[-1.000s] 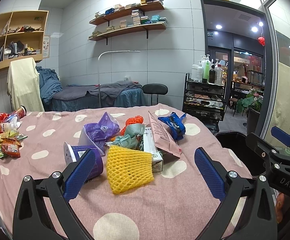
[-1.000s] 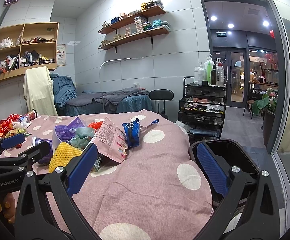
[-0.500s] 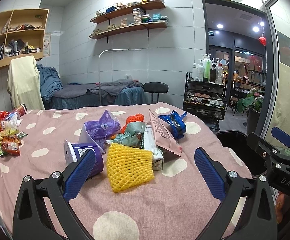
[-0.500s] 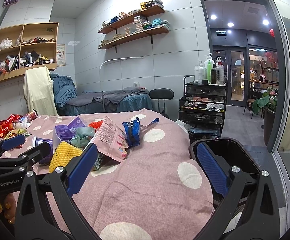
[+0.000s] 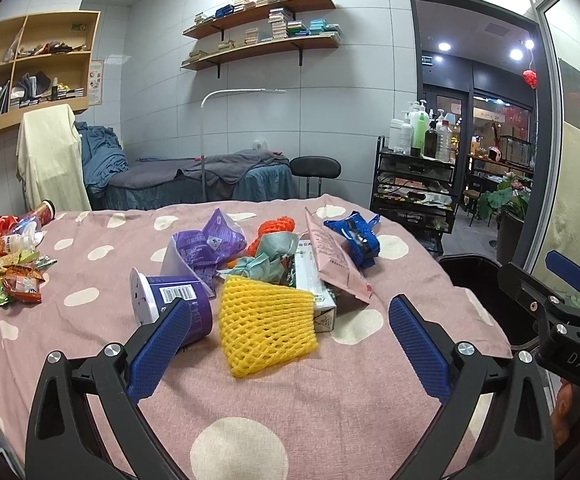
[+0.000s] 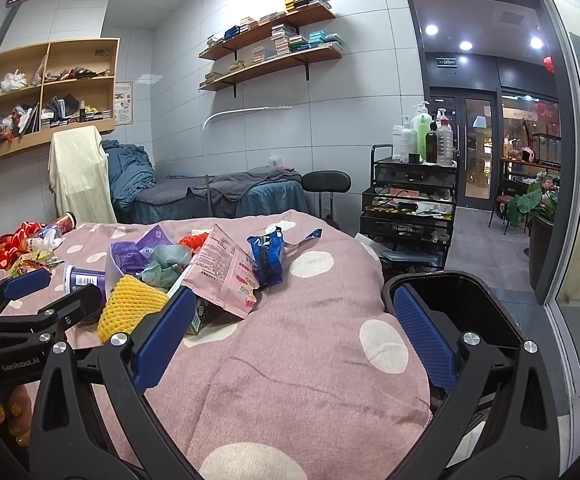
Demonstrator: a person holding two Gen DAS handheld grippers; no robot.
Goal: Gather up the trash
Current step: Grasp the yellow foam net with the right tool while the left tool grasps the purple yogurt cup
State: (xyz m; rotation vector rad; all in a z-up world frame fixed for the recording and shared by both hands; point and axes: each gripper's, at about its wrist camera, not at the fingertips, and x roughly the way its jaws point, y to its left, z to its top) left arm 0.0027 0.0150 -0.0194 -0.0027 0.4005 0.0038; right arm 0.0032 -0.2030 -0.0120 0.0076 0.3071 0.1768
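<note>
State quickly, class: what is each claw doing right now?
Left claw: open, holding nothing, above the yellow net.
Right claw: open, holding nothing.

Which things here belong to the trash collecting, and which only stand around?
For the job: yellow foam net, purple cup, pink packet, blue wrapper, black bin.
Only around: bottle cart, black stool, wall shelves.

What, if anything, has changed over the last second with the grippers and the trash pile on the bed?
Almost nothing. The left gripper drifted very slightly; it took hold of nothing. Both it and the right gripper stay open and empty. The yellow foam net, purple cup, pink packet and black bin lie as before.
</note>
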